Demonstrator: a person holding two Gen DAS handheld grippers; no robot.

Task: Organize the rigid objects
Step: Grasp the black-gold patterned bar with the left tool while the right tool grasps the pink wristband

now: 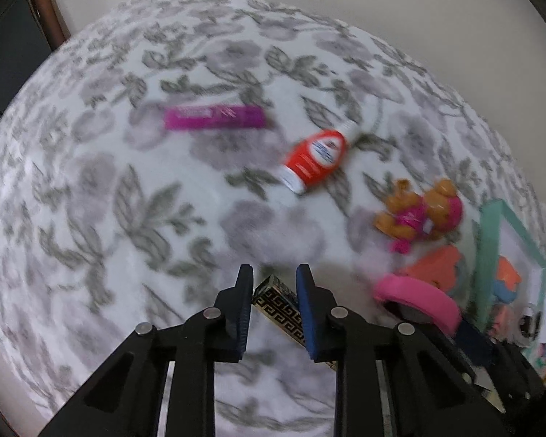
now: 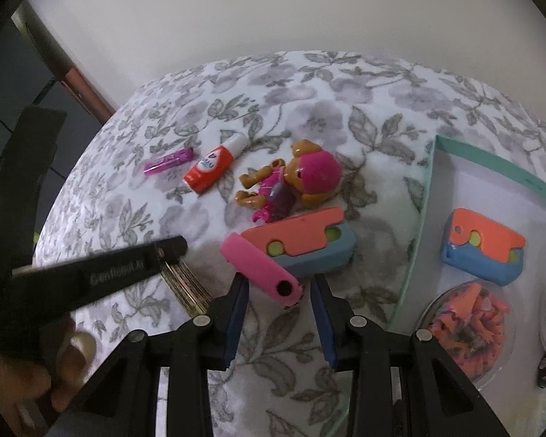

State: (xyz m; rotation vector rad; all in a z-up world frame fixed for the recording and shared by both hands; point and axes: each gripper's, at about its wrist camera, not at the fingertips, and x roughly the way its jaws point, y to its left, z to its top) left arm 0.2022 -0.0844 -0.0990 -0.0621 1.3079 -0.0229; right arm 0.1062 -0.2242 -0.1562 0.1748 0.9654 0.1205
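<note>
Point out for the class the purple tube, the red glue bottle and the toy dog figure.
purple tube (image 1: pixel 214 117), left wrist view, middle of its body.
red glue bottle (image 2: pixel 208 170), right wrist view, on its label.
toy dog figure (image 2: pixel 318 169), right wrist view, on its pink helmet.

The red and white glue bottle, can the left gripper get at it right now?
Probably not yet: the left gripper is shut on a black and gold patterned box, though nothing blocks the red and white glue bottle.

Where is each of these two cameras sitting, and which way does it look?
Left wrist: on the left hand-held gripper, looking steeply down at the floral cloth; pads clamp a black-and-gold box.
Right wrist: on the right hand-held gripper, gripping a pink cylinder; a hand shows.
Shared: red-and-white tube, toy dog figure.
</note>
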